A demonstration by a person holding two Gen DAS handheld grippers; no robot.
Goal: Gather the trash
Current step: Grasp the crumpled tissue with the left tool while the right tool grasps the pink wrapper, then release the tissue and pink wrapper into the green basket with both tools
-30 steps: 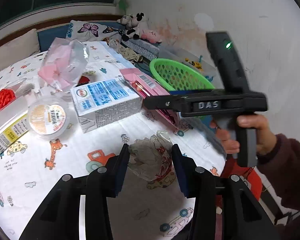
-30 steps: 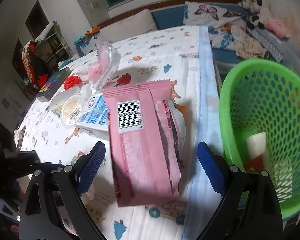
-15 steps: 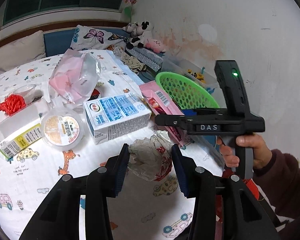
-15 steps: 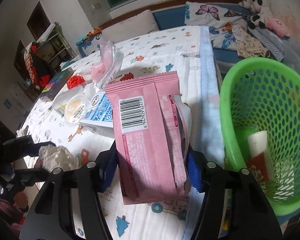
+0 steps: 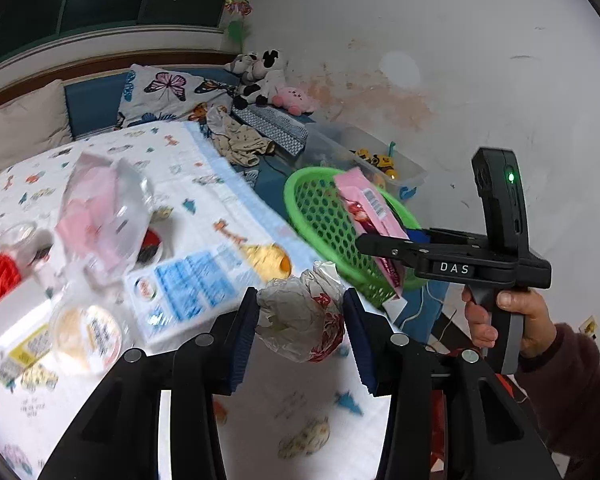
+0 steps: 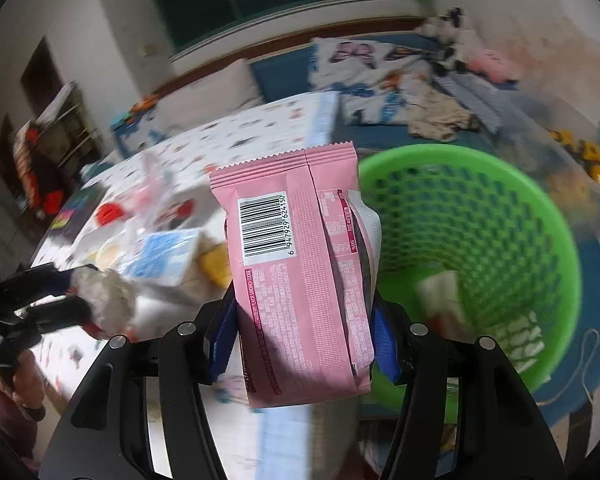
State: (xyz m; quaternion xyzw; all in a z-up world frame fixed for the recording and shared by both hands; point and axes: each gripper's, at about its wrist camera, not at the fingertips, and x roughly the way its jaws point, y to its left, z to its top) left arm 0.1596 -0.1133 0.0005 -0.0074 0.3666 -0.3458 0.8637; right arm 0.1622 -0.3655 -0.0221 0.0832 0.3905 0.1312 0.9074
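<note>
Left gripper (image 5: 300, 320) fingers clamp crumpled wrapper (image 5: 302, 322) above tabletop (image 5: 204, 184). Right gripper (image 6: 302, 332) fingers clamp pink cookie packet (image 6: 300, 264), raised at 9 o'clock of green basket (image 6: 556, 232).

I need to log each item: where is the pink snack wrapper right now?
The pink snack wrapper is clamped in the right gripper, lifted beside the green plastic basket to its right.
</note>
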